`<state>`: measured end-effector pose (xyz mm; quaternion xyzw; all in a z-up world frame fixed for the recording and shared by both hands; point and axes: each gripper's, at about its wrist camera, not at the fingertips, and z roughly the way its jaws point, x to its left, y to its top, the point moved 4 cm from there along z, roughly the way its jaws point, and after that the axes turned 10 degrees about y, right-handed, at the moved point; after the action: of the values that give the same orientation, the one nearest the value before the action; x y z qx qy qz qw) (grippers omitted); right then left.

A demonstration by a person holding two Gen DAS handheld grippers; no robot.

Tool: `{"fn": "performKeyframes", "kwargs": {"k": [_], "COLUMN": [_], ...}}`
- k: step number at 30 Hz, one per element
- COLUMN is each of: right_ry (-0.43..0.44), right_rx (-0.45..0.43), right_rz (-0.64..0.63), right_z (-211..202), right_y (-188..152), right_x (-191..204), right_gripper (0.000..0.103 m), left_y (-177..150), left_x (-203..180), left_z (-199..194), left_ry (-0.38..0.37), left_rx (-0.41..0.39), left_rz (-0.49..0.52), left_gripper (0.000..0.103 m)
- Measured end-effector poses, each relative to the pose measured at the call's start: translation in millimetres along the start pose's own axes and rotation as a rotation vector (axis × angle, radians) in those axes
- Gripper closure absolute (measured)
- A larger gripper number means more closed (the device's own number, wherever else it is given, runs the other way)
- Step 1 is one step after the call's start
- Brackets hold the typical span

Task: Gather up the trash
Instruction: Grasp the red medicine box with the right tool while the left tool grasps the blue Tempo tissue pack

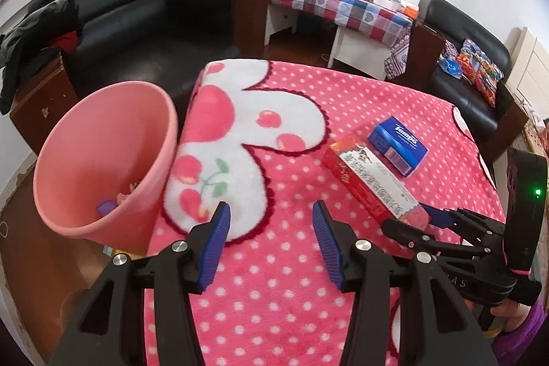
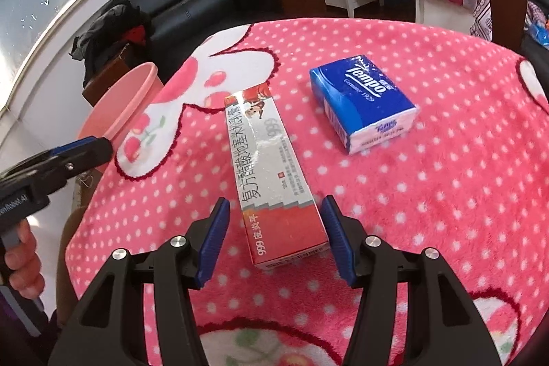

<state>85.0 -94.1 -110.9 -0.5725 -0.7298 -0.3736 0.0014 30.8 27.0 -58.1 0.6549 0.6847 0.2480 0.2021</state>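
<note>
A long red-and-white medicine box (image 2: pixel 271 160) lies on the pink dotted blanket (image 2: pixel 446 194). My right gripper (image 2: pixel 276 199) is open around the box's near end; its pads stand either side without pressing. A blue Tempo tissue pack (image 2: pixel 363 105) lies just beyond the box. In the left wrist view I see the same box (image 1: pixel 363 174), the tissue pack (image 1: pixel 398 144) and the right gripper (image 1: pixel 411 218) at the box's end. My left gripper (image 1: pixel 271 204) hangs open and empty over the blanket (image 1: pixel 343 98), beside the pink bin (image 1: pixel 103 153), which has small scraps at its bottom.
The bin (image 2: pixel 120 105) stands at the blanket's left edge, with the left gripper (image 2: pixel 96 143) near its rim. A black sofa (image 1: pixel 137 6) lies behind, a checked-cloth table (image 1: pixel 326 2) with a paper bag further back, and a second dark seat (image 1: pixel 463 57) at the right.
</note>
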Motion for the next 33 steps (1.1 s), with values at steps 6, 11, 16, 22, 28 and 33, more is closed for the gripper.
{"fn": "performKeyframes", "kwargs": {"k": [6,11,16,22,28,33], "right_ry": [-0.039,-0.038,-0.037,-0.048,-0.079,-0.151], "right_rx": [0.011,-0.001,-0.048,-0.11,-0.148,-0.201], "right_rz": [-0.019,-0.013,-0.008,0.025,0.076,0.112], "right_z": [1.2,-4.8,-26.1,-68.3,-105.9,-130.6], "right_y": [-1.5,-3.6,-5.9,-15.2,-34.5,-43.1], "right_x": [2.8,1.3,1.1,-9.3,-26.1,-41.7], "right_gripper": [0.051,0.058,0.06,0.061,0.061,0.061], "left_y": [3.0,5.4,9.5,20.9,30.2,37.1], "left_x": [-14.2,-24.6,-35.2,-63.5,-100.5,-131.0], "left_z": [4.2,5.2,7.0,6.7,11.0,19.1], "left_ry": [-0.013,-0.016,-0.031,-0.075,-0.131,-0.174], "left_rx": [0.006,0.004,0.005,-0.007,0.004,0.019], "left_rz": [0.015,0.03,0.036,0.065,0.101,0.132], "left_gripper": [0.054,0.054,0.054,0.054,0.054,0.054]}}
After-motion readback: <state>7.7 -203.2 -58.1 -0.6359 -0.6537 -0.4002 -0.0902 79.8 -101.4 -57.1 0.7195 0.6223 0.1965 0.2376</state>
